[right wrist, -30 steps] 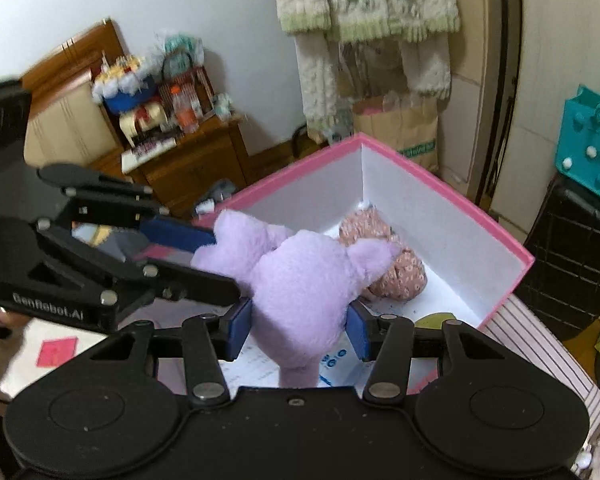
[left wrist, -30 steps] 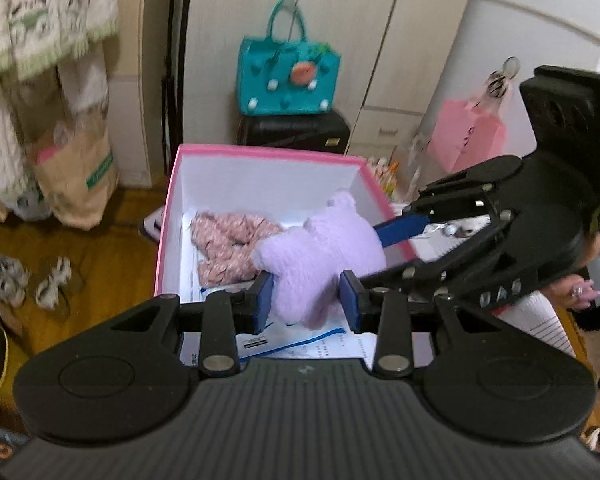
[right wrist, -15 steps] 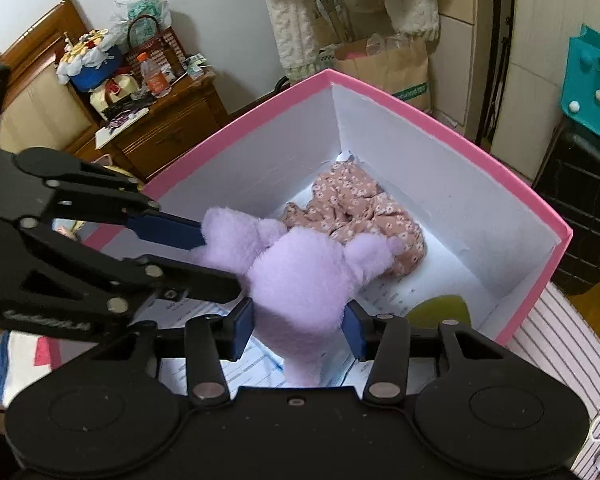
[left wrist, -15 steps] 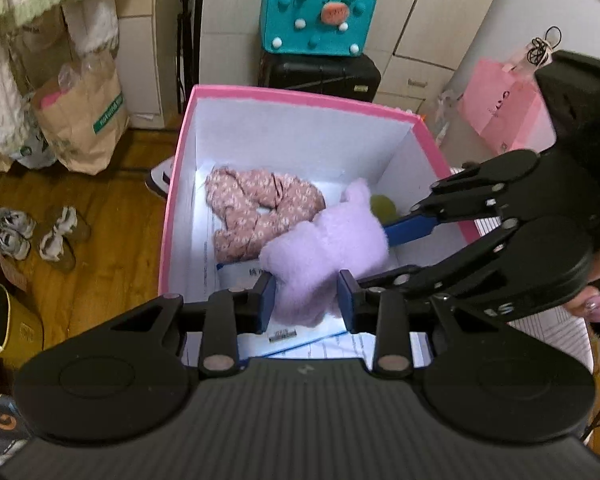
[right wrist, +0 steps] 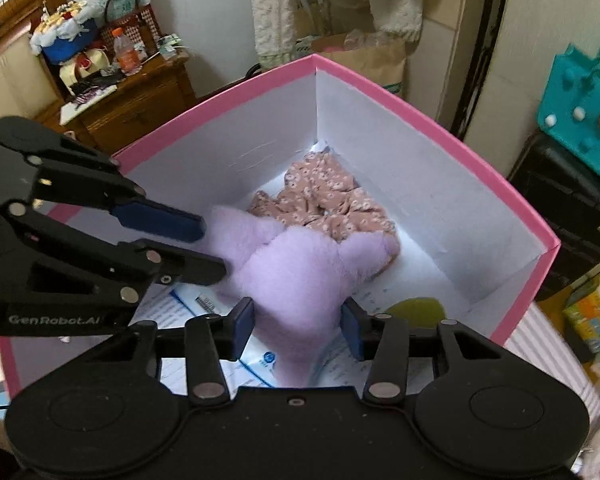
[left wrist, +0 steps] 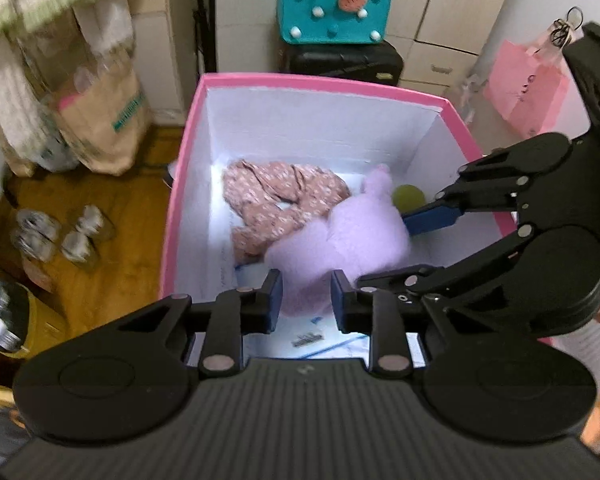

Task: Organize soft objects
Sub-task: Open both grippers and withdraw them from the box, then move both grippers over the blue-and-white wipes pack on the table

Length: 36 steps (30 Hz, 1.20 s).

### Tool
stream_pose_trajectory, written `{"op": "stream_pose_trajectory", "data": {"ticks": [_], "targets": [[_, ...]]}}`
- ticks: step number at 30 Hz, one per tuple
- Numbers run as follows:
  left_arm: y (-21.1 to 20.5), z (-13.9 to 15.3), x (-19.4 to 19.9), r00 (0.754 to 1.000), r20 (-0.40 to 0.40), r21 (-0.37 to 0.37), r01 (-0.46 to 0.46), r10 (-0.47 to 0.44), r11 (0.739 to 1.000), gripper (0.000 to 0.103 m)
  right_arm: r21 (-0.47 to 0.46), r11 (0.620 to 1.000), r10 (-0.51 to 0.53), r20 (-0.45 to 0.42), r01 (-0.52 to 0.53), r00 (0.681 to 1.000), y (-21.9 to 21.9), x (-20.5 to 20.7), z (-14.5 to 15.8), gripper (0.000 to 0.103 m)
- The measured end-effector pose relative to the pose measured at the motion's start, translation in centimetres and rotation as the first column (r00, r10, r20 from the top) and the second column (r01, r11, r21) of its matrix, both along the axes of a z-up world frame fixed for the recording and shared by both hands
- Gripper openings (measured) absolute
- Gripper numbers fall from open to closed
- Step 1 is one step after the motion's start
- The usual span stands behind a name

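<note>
The left wrist view is showing both hand-held grippers carrying one purple plush toy (left wrist: 340, 240) down into the pink box (left wrist: 180, 208), which is now filling far more of the picture than a second ago, when the toy was hanging level with the rim. The left hand-held gripper (left wrist: 306, 300) is pinching the toy's near end, its jaws closing further with the plush bulging between the blue pads, while the right hand-held gripper (left wrist: 396, 248) is reaching in from three o'clock and clamping the toy's far side. In the right wrist view the right hand-held gripper (right wrist: 298, 326) is squeezing the toy's (right wrist: 296, 276) thick middle between its pads, and the left hand-held gripper (right wrist: 208, 248) is coming in from nine o'clock onto the softer end. The toy is sitting low inside the box, apparently just above the printed papers (right wrist: 236, 364) lining the floor, and pressing against the floral cloth (left wrist: 276, 204) bundled at eleven o'clock; a green ball (left wrist: 409, 197) is lying at one o'clock behind it. Judging from this descent, the placing step is nearly finished: the toy probably needs only to settle beside the cloth before both grips are let go.
</note>
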<state>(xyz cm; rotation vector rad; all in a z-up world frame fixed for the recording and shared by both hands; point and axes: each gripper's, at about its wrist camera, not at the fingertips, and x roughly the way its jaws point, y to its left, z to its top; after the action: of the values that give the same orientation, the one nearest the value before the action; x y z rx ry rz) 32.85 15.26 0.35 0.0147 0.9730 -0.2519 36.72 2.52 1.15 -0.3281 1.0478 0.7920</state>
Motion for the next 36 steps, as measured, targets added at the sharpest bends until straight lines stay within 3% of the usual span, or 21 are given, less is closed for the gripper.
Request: {"op": "stream_pose_trajectory", "data": {"ticks": [3,9,17,26,32,36], "targets": [[-0.4,0.7,-1.0,0.998,0.064,0.049,-0.008,0.005,0.999,0.038,0.023,1.0,-0.005,0.042,0.004,0.999,-0.6,-0.8,0.4,0.052],[-0.2,3.0,-3.3,0.987,0.162,0.048,-0.011,0.003,0.999,0.05,0.177,0.984,-0.037,0.057,0.027,0.998,-3.7,-3.0,3.3,0.055],[-0.6,5.0,-6.0,0.981,0.194,-0.007,0.028,-0.027,1.0,0.053,0.284,0.957,-0.083,0.105,0.05,0.991,-8.3,-7.6,7.1,0.055],[-3.4,9.1,-9.5,0.966,0.231,-0.036,0.129,-0.117,0.991,0.059,0.29,0.952,-0.144,0.139,0.099,0.98,-14.2,-11.8,10.9,0.056],[-7.1,10.8,-12.4,0.932,0.301,-0.047,0.228,-0.204,0.973,0.063,0.29,0.945,-0.206,0.163,0.153,0.965,-18.3,-13.7,12.2,0.056],[-10.0,10.6,-13.4,0.919,0.307,-0.077,0.283,-0.247,0.956,0.063,0.309,0.933,-0.246,0.176,0.184,0.953,-20.8,-14.8,12.2,0.056]]}}
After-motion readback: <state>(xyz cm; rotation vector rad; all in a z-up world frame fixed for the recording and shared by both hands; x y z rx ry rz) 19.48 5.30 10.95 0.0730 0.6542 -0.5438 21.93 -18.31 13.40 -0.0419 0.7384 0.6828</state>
